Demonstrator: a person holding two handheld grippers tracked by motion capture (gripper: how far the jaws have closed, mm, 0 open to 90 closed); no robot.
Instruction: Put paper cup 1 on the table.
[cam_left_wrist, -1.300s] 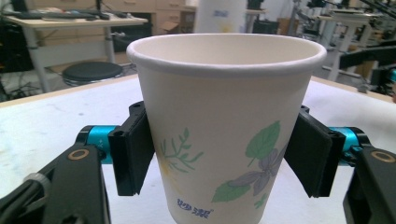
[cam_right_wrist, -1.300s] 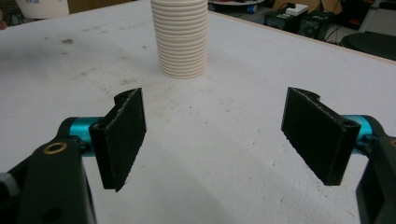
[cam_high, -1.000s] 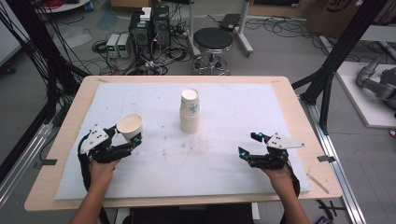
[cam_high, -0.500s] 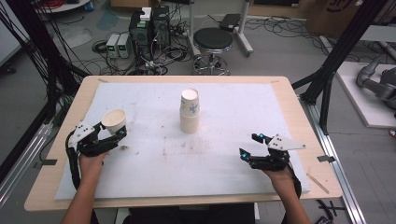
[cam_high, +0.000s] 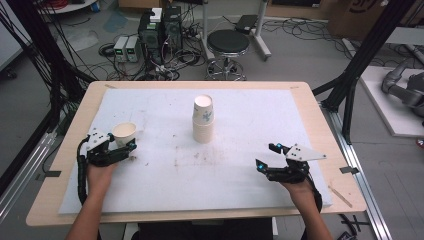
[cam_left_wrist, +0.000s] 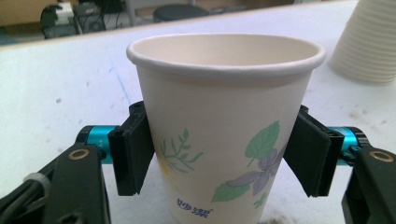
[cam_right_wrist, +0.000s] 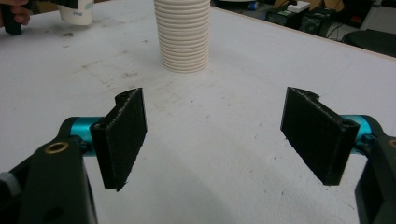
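Note:
A single paper cup (cam_high: 124, 134) with a leaf-and-flower print stands upright at the left of the white mat. My left gripper (cam_high: 127, 145) is shut on it. In the left gripper view both black pads (cam_left_wrist: 133, 154) press the sides of the cup (cam_left_wrist: 224, 116); its base is cut off. A tall stack of paper cups (cam_high: 203, 120) stands at the mat's middle, also seen as the stack (cam_right_wrist: 182, 37) in the right gripper view. My right gripper (cam_high: 266, 155) hovers open near the front right, with nothing between its jaws (cam_right_wrist: 219, 140). The held cup (cam_right_wrist: 77, 11) appears far off.
A white mat (cam_high: 250, 115) with faint stains covers the wooden table (cam_high: 320, 125). Behind the table stand a black stool (cam_high: 227, 45) and electronics with cables (cam_high: 160, 27) on the floor. Black frame posts (cam_high: 360, 65) rise at the sides.
My left gripper has carried the cup to the left and a little lower, toward the mat's left edge. The right gripper has stayed in place, still open.

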